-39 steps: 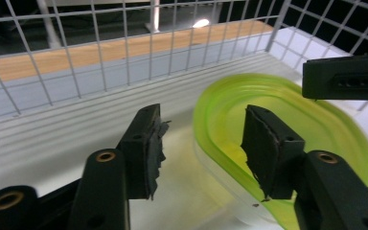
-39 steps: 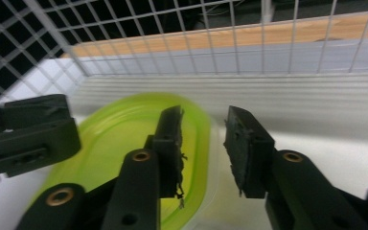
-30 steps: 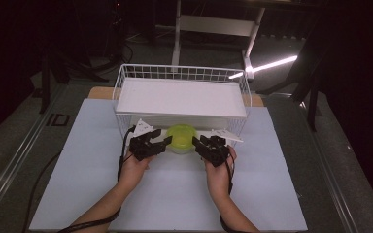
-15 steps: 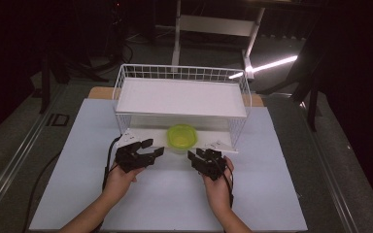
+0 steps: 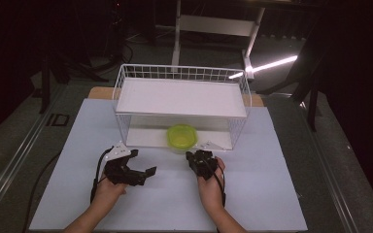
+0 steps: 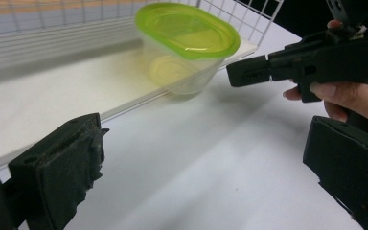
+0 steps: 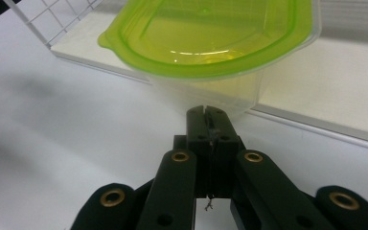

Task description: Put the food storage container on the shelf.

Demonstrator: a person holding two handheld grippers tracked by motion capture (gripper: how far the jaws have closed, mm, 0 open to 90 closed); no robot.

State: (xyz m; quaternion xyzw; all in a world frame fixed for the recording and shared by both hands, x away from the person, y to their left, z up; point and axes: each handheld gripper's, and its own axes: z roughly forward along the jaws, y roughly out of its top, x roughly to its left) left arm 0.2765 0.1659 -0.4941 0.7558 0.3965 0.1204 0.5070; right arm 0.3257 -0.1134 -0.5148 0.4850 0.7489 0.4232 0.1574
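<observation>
A clear tub with a lime-green lid (image 5: 181, 137) (image 6: 187, 43) (image 7: 206, 43) stands at the front edge of the wire rack's lower white shelf (image 5: 145, 137). My left gripper (image 5: 144, 161) (image 6: 206, 139) lies to the tub's near left on the mat. Its jaws have just been opening and now stand wide apart, with nothing between them. My right gripper (image 5: 192, 156) (image 7: 206, 112) sits just in front of the tub, pointing at its base. Its jaws have just been closing and now meet, empty. In the left gripper view the right gripper (image 6: 249, 72) reaches in from the right.
The white wire rack (image 5: 121, 92) carries a white board as its upper shelf (image 5: 182, 97) over the lower one. A pale mat (image 5: 272, 194) covers the table around it. Dark floor and stand legs lie beyond the table.
Both hands have drawn back toward me from the tub's sides; the left one also went left. The left jaws spread open, the right jaws came together. The tub stayed on the shelf edge.
</observation>
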